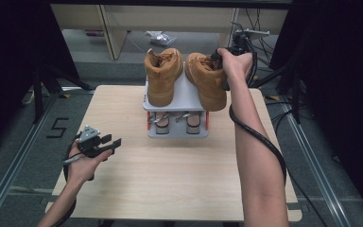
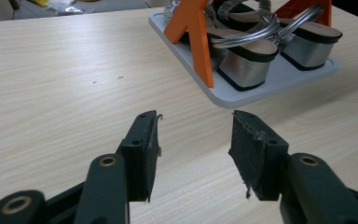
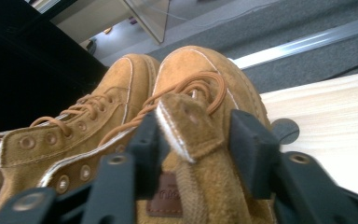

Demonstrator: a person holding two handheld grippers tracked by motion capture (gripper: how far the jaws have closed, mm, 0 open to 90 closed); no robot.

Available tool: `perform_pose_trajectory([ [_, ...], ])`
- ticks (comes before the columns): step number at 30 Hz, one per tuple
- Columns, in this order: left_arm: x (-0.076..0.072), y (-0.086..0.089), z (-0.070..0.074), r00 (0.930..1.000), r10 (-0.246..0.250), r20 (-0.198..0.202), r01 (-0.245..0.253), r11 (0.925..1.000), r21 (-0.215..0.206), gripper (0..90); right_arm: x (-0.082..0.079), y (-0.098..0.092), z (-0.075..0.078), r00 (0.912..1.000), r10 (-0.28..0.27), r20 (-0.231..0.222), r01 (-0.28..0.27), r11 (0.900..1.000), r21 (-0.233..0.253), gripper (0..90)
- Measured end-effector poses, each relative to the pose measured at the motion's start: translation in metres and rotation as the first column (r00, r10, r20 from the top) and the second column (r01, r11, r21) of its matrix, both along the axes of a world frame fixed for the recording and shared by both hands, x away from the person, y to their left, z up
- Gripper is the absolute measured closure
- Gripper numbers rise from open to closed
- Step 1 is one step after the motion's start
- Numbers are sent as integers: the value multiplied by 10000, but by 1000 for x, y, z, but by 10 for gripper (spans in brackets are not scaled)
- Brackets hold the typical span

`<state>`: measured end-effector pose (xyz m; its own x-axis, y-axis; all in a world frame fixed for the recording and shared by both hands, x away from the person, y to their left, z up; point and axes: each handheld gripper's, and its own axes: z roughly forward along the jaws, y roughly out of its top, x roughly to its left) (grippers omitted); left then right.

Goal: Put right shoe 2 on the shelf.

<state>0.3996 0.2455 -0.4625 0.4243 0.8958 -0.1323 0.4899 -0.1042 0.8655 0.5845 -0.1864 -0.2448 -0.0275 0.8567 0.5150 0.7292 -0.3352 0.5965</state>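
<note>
Suede tongue (image 3: 186, 126) sat between the right gripper's (image 3: 193, 135) jaws, not quite clamped, on the right boot (image 1: 207, 80) atop the rack (image 1: 176, 101). Soft, floppy tongue; the boot looked heavy, so its stiff collar seemed safer. Left gripper (image 2: 193, 149) hovered apart over the counter (image 1: 170, 170).

You are looking at two tan suede boots (image 1: 163, 75) with matching tan laces on a pale grey rack (image 1: 189, 90) with orange struts (image 2: 193, 32); silver-heeled sandals (image 2: 247, 56) below, black gripper jaws, light wood-grain table (image 1: 170, 165)
</note>
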Motion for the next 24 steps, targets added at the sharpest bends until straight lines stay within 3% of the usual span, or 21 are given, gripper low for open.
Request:
perform_pose_trajectory([
  [14, 0, -4, -1, 10000, -49, -10, 49, 10000, -32, 509, -11, -6, 10, 9973, 40, 733, -33, 9999, -107, 488],
  [19, 0, -6, -1, 10000, -100, 1, 100, 9999, -18, 509, -20, -17, 14, 9938, -4, 1112, -2, 10000, 59, 503],
  [20, 0, -6, -1, 9999, -101, -20, 101, 9999, -10, 509, -23, -19, 15, 9942, -81, 1070, 48, 9995, 315, 510],
  [21, 1, -7, -1, 9999, -121, -21, 121, 9999, -7, 509, -25, -23, 15, 9917, 82, 1282, -114, 9996, 246, 518],
  [22, 1, -7, -1, 9999, -110, -28, 110, 9999, -13, 509, -28, -24, 17, 9937, 18, 1123, -77, 9986, 527, 539],
  [24, 1, -9, -1, 9999, -150, -21, 150, 9999, 0, 509, -32, -28, 18, 9900, 50, 1409, -121, 9987, 502, 570],
])
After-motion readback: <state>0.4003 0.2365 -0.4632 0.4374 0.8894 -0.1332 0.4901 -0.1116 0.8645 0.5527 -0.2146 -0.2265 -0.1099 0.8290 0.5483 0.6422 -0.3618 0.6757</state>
